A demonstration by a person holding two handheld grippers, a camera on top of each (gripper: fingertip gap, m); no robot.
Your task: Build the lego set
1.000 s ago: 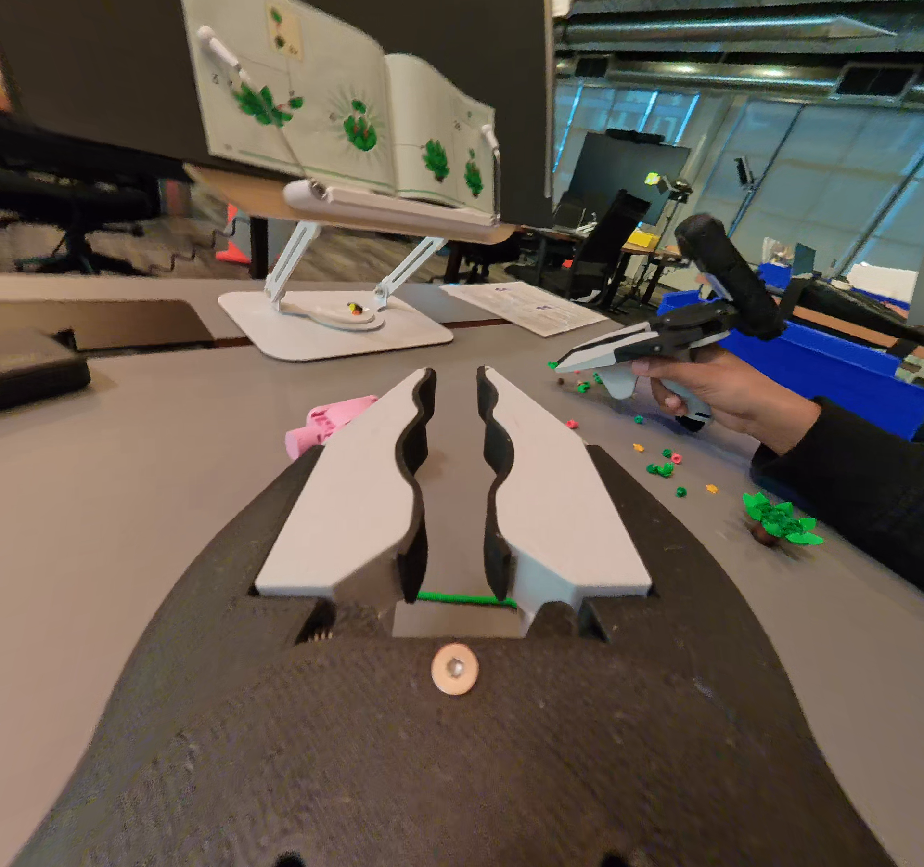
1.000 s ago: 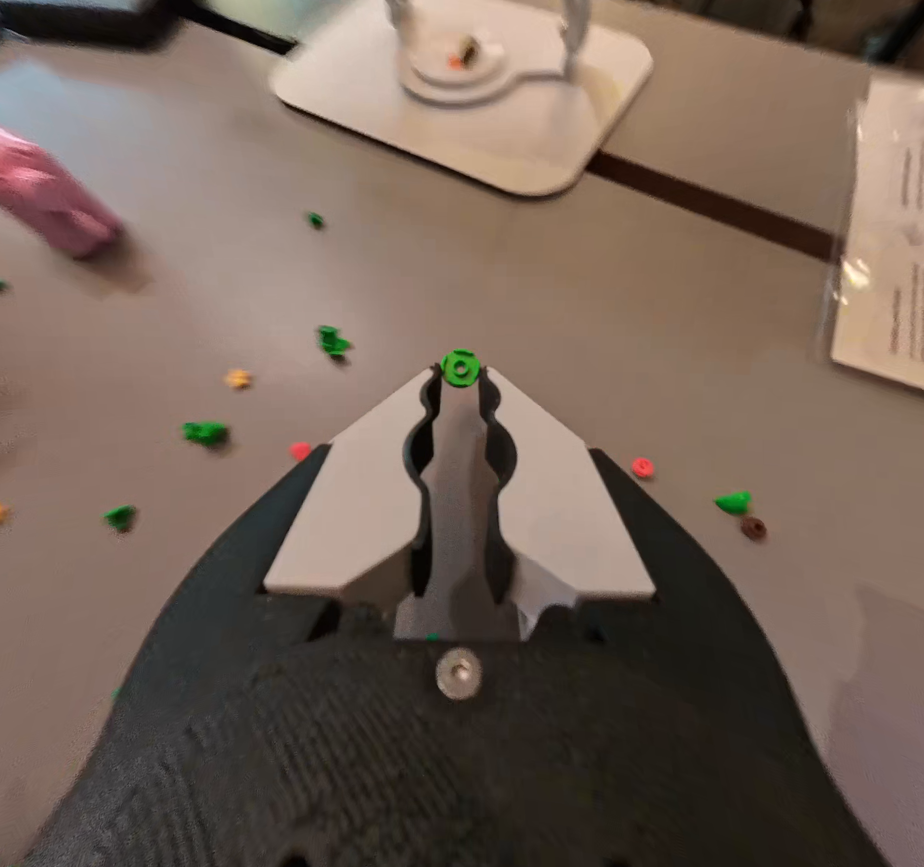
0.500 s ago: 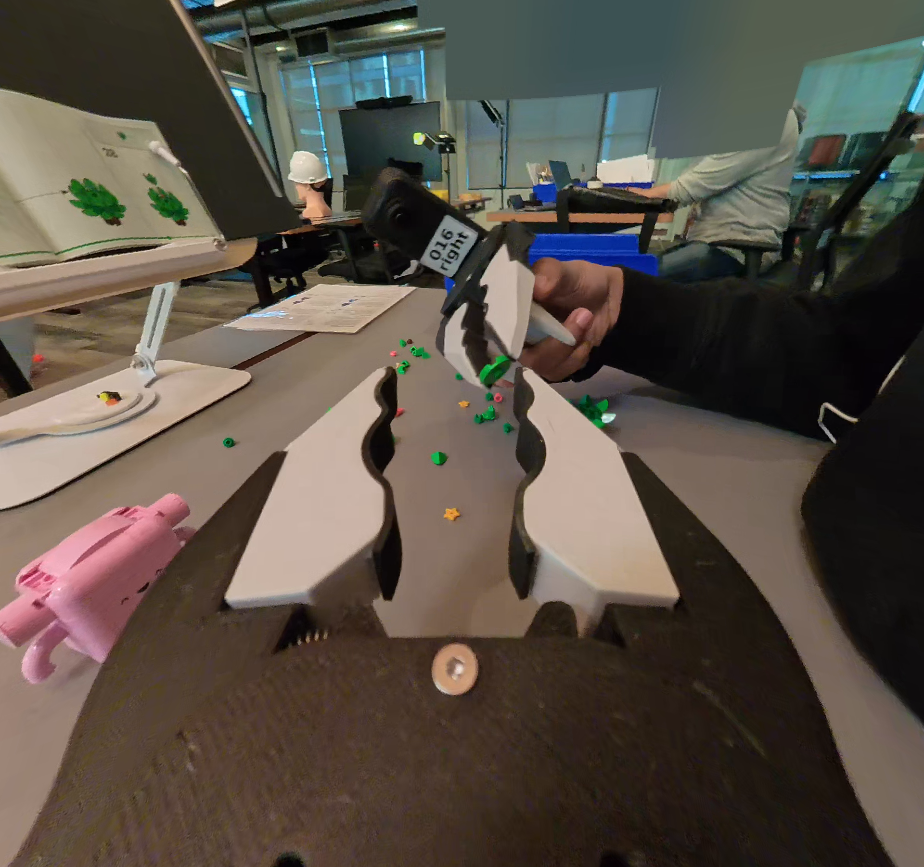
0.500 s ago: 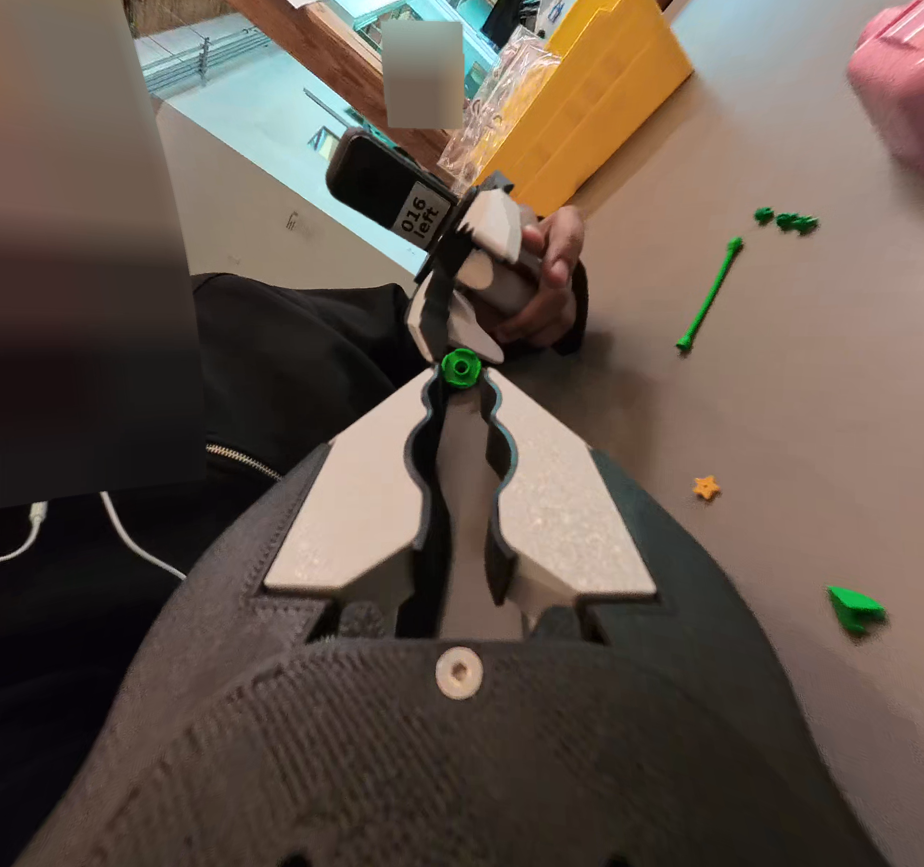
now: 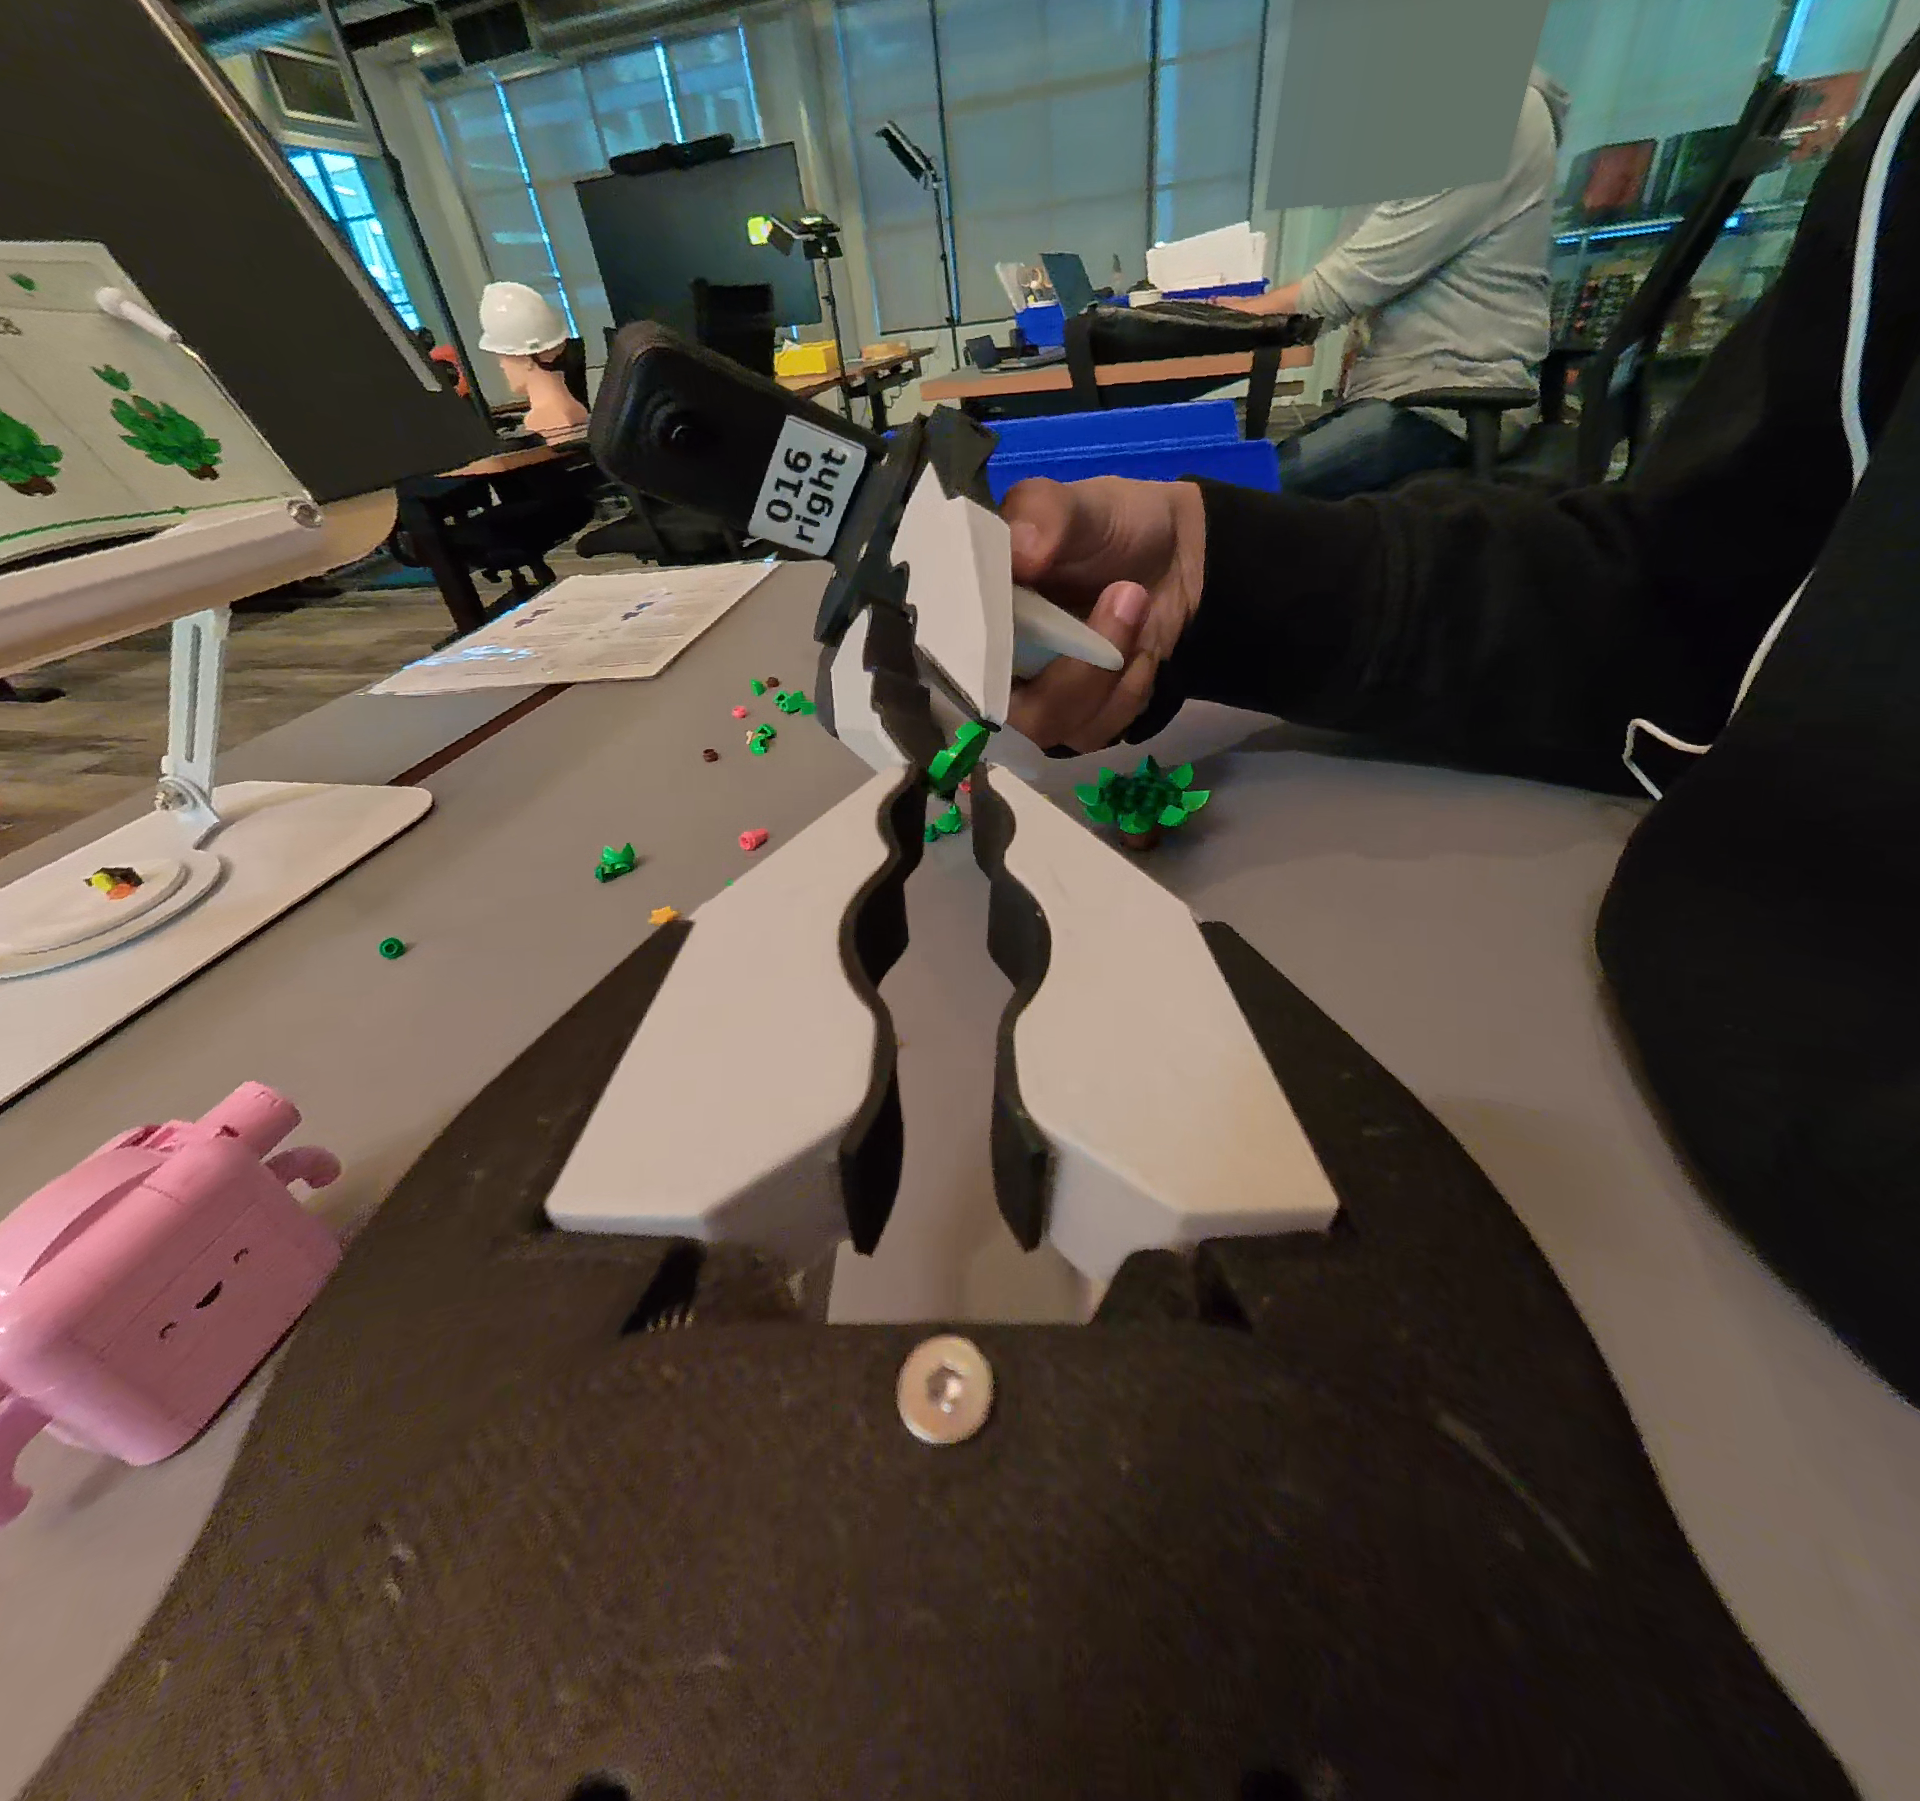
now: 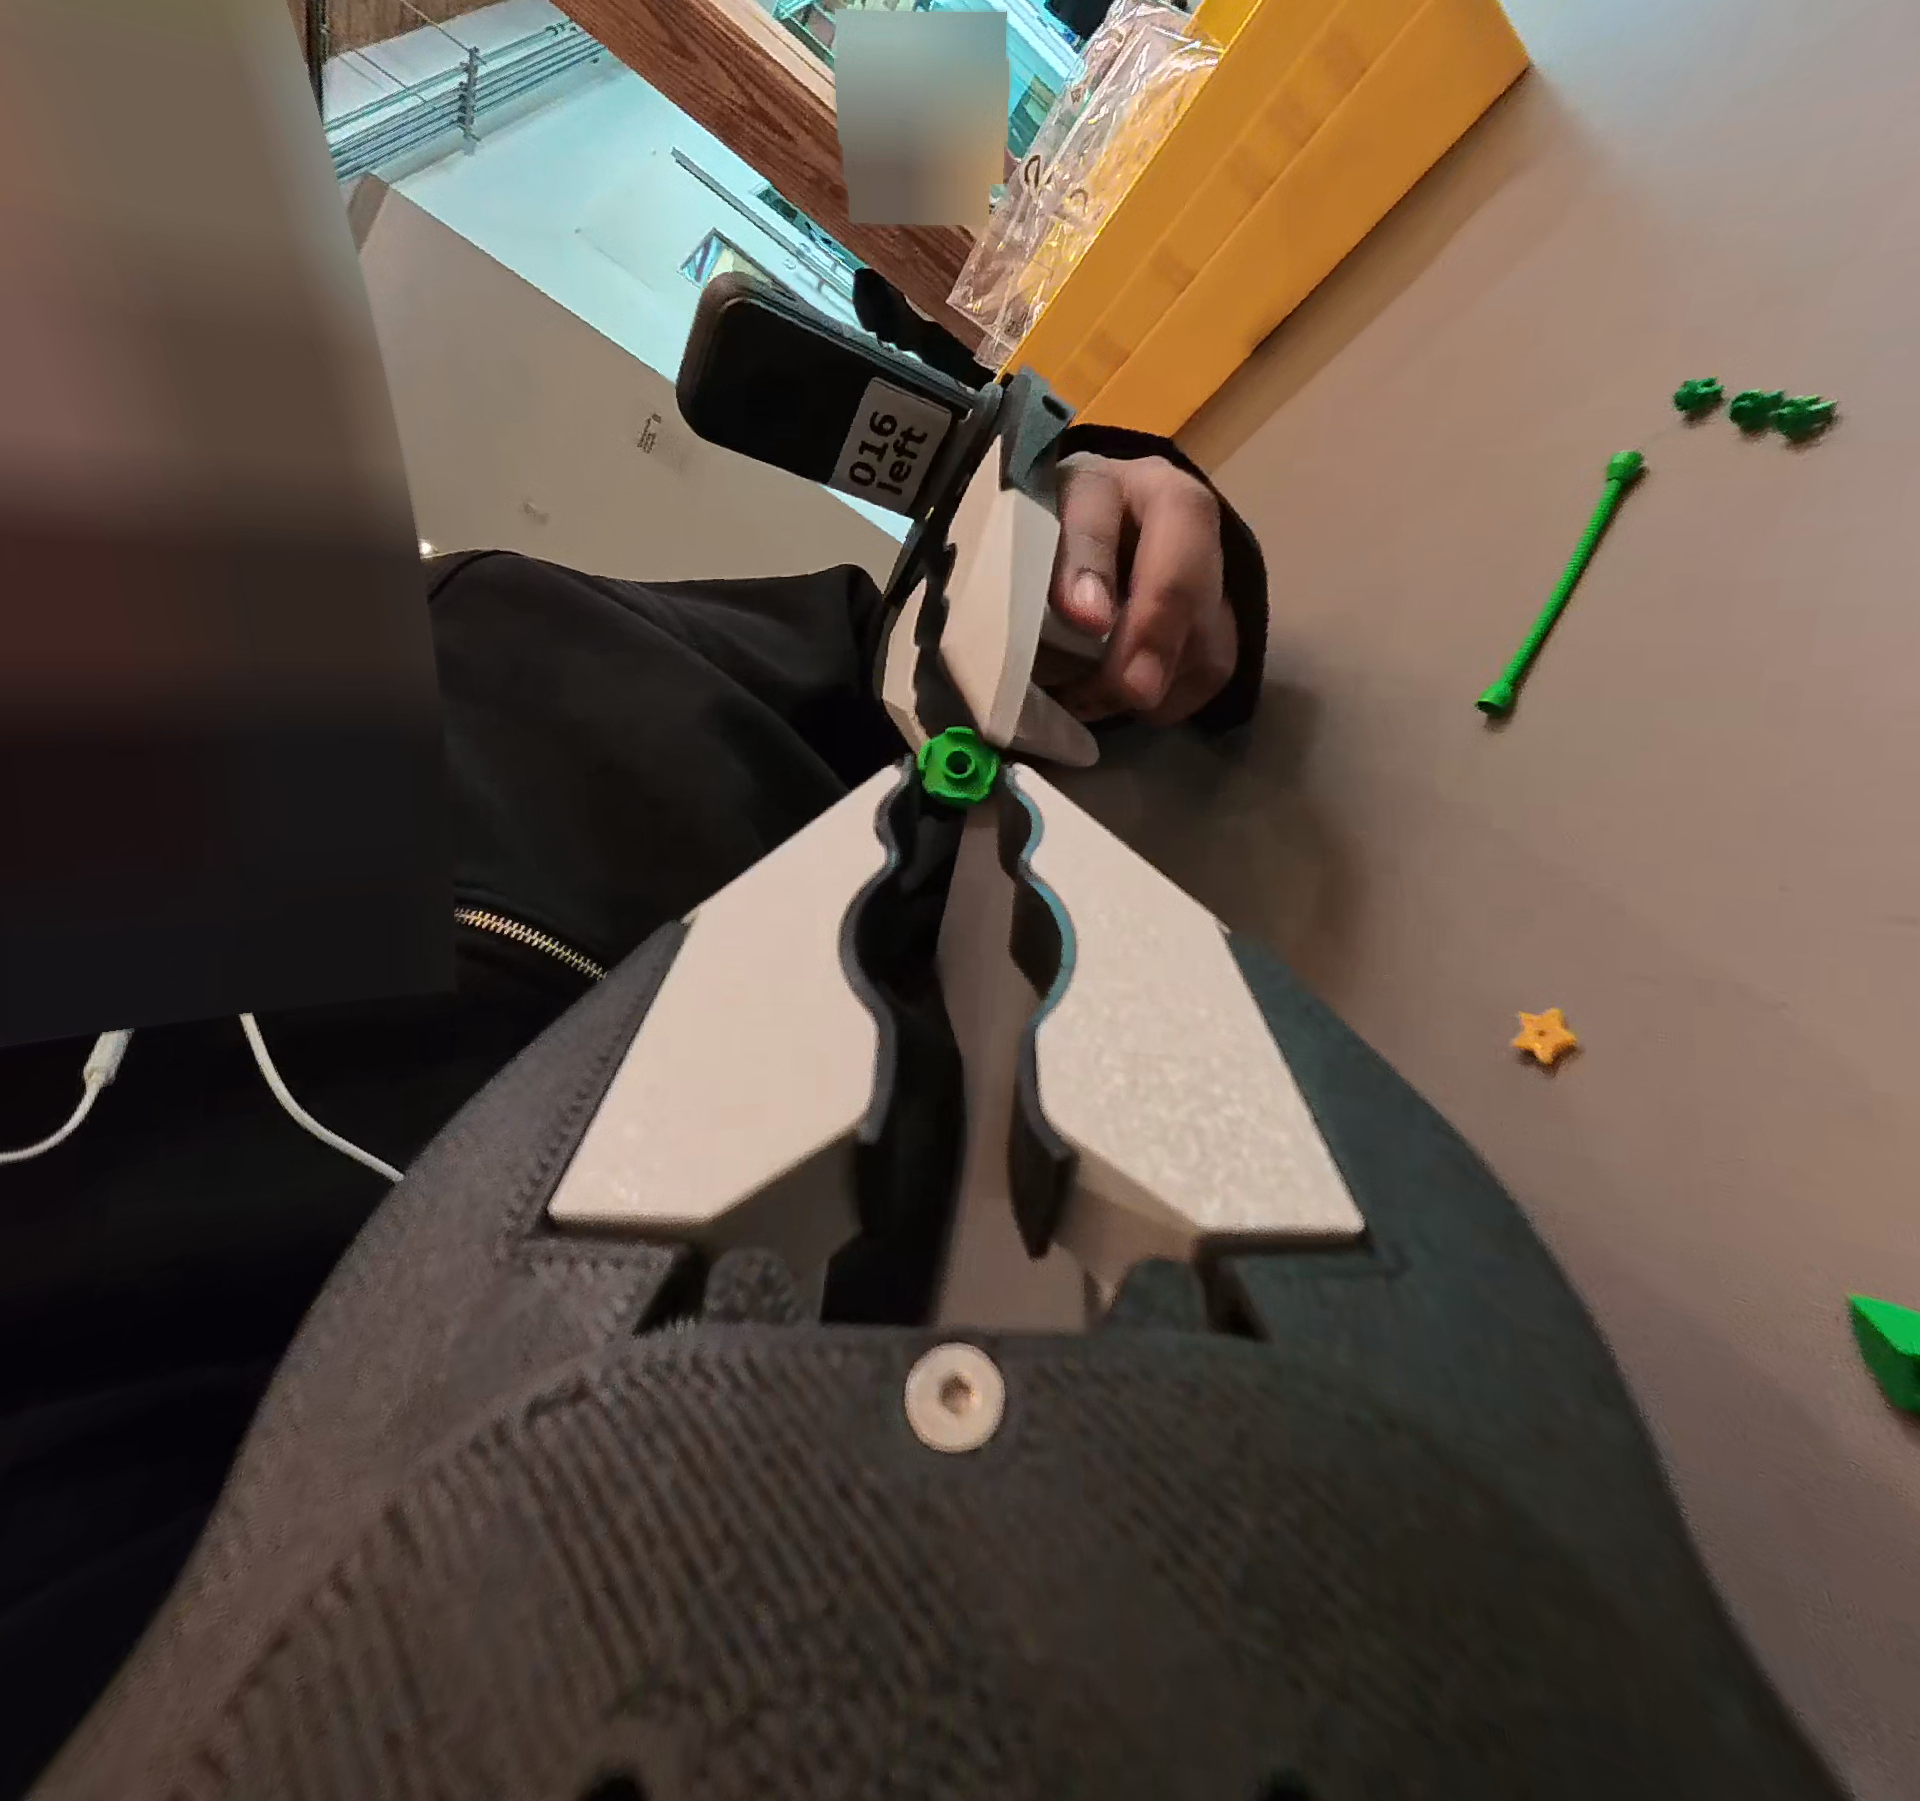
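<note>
Right claw still grips the green stud; left claw, slack, has narrowed and neared.

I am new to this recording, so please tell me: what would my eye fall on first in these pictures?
First, the two grippers meeting tip to tip above the grey table: the right gripper pinches a small round green piece, and the left gripper is open right at it. Next, the pink toy at the table's near left and the green plant model beside the right hand.

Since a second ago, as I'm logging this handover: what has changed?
The two grippers swung to face each other, tips nearly meeting. The left gripper narrowed around the round green piece but stays open; the right gripper still pinches the piece. The small green tree stayed on the table.
</note>
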